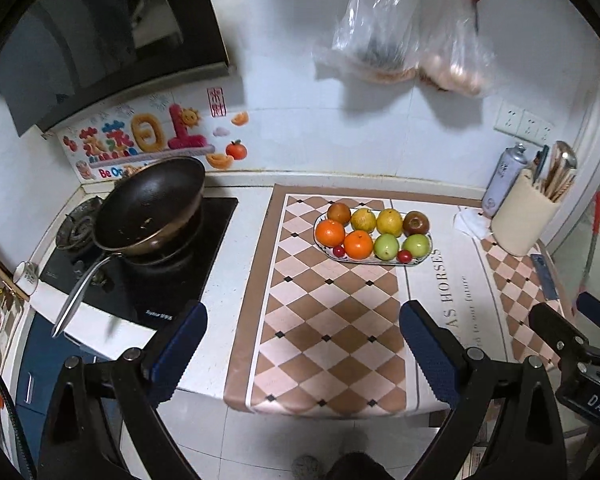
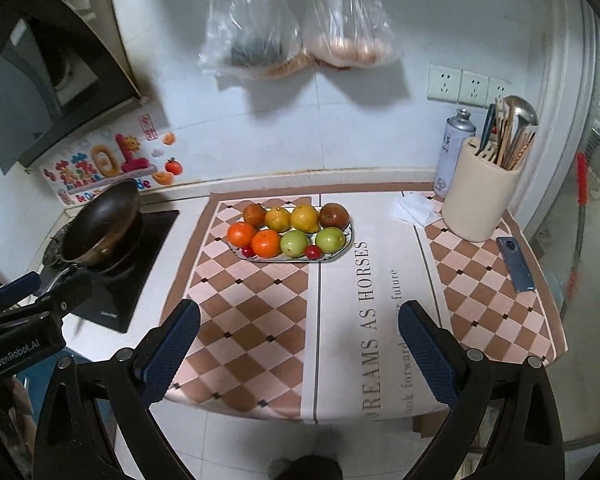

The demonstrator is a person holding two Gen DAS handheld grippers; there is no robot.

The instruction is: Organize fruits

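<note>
Left gripper (image 1: 300,344): jaws spread wide, nothing between them. Right gripper (image 2: 300,344): jaws likewise wide apart, empty. Both hang over near edge of checkered mat (image 2: 260,320).

Oval plate (image 2: 350,236) of fruit well ahead of both jaw pairs, no contact. From left gripper, plate sits ahead, slightly toward right finger; from right gripper, ahead, slightly toward left finger.

On plate: back row brownish fruit (image 2: 254,215), two yellow fruits (image 2: 278,219), dark red-brown fruit (image 2: 333,216); front row two oranges (image 2: 241,234), two green fruits (image 2: 294,243), two small red fruits (image 2: 311,252).
</note>
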